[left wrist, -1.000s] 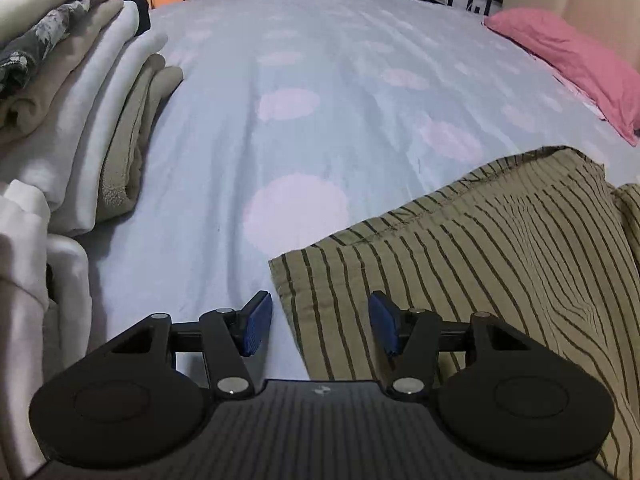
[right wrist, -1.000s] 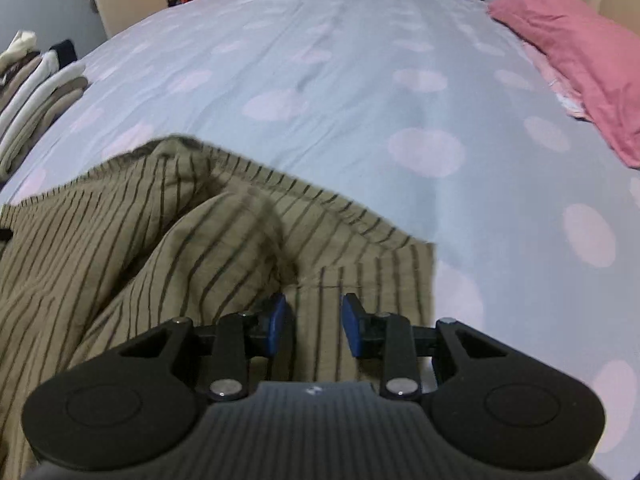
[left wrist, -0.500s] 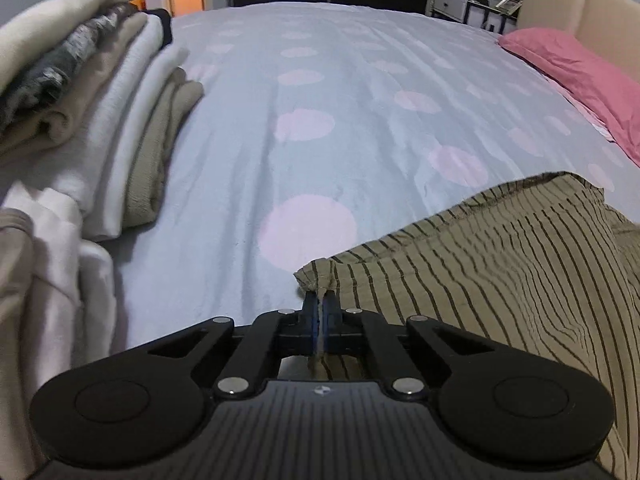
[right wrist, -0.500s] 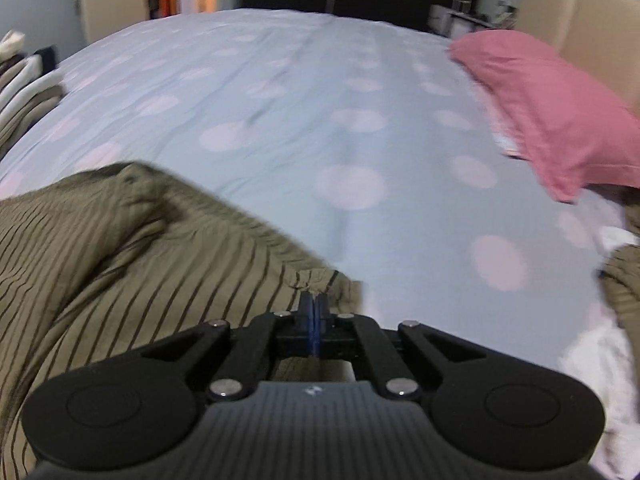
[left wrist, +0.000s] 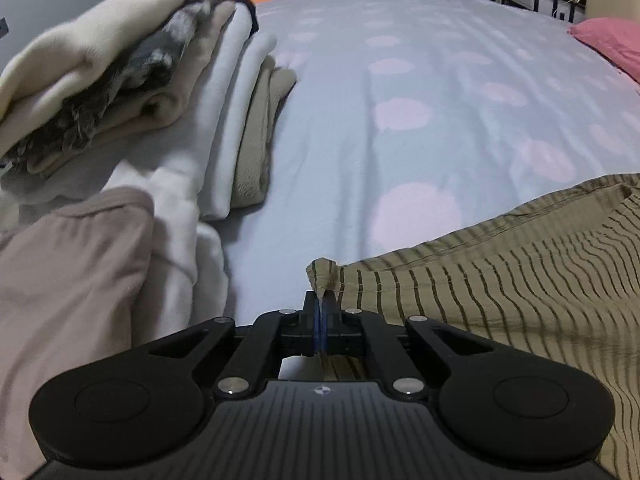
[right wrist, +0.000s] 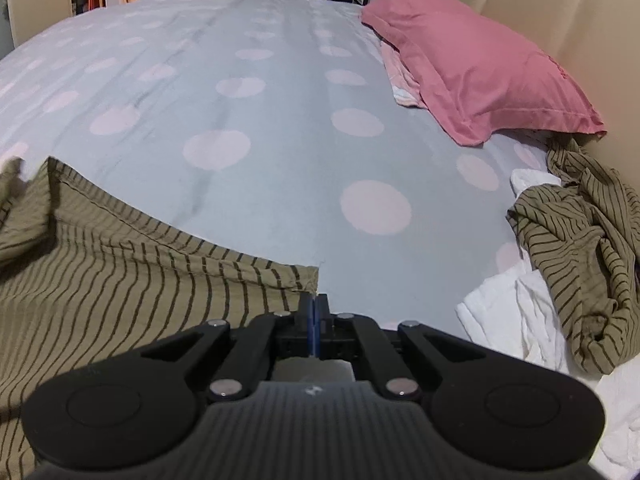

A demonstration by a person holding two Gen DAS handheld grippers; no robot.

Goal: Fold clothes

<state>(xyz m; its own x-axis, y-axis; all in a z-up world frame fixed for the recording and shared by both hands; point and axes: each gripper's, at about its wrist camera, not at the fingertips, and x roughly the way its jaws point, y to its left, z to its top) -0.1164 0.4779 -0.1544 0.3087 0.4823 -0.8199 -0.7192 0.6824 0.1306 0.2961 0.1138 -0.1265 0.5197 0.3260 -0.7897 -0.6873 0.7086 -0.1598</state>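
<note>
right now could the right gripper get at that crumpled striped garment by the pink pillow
Probably not as things stand: the right gripper is shut on a corner of the striped cloth. The crumpled striped garment lies off to its right with bare bedsheet between, but it would have to let go first.

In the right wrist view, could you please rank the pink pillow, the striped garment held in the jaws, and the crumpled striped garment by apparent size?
1. Striped garment held in the jaws, though nearness enlarges it.
2. Pink pillow.
3. Crumpled striped garment.
</note>
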